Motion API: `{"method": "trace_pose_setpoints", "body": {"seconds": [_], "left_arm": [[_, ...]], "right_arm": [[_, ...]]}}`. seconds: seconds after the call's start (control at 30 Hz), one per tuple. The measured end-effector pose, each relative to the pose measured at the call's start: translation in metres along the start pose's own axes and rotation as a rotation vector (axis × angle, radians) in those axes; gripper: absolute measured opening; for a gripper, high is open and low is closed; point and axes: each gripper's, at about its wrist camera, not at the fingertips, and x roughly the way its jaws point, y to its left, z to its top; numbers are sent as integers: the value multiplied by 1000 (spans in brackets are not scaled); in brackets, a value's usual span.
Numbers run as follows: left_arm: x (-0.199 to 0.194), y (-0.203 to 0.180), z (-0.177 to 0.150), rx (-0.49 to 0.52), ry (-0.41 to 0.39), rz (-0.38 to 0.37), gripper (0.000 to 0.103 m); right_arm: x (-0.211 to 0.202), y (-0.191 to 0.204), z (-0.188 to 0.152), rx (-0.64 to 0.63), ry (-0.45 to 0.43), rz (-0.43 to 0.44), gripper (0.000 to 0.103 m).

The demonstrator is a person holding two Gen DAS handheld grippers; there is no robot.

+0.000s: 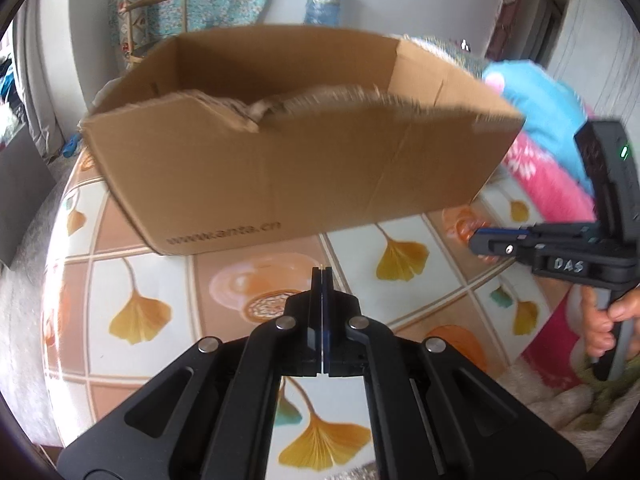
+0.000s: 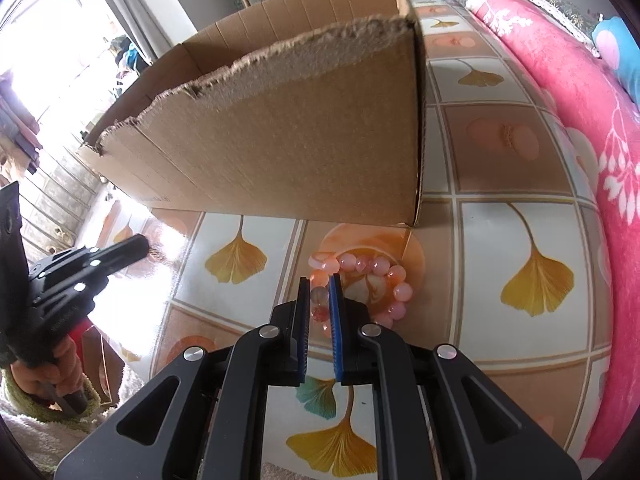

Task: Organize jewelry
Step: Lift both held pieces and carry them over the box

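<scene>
Bracelet gripped, not yet boxed

The open cardboard box stands at twelve o'clock on the leaf-patterned tablecloth, its inside hidden. The right gripper pinches the pink bead bracelet, which lies just before the box's near wall. At nine o'clock, the left gripper has its fingers pressed together, empty. Lifting it into the box appears to remain.

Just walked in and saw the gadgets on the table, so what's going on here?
A person holds a claw tool in each hand at a tiled table, sorting jewelry. The right claw is closed on a pink bead bracelet lying on the table just in front of an open cardboard box. The left claw is shut and empty, near the box's front wall. The bracelet is not yet in the box.
</scene>
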Motion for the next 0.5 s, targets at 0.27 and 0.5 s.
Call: {"method": "trace_pose_setpoints", "body": {"seconds": [0.27, 0.5], "left_arm": [[-56, 9, 11, -48, -115, -44, 0], [-97, 4, 35, -28, -219, -104, 0]], "right_arm": [[-27, -5, 5, 64, -53, 109, 10], [-68, -7, 15, 107, -135, 231, 9]]}}
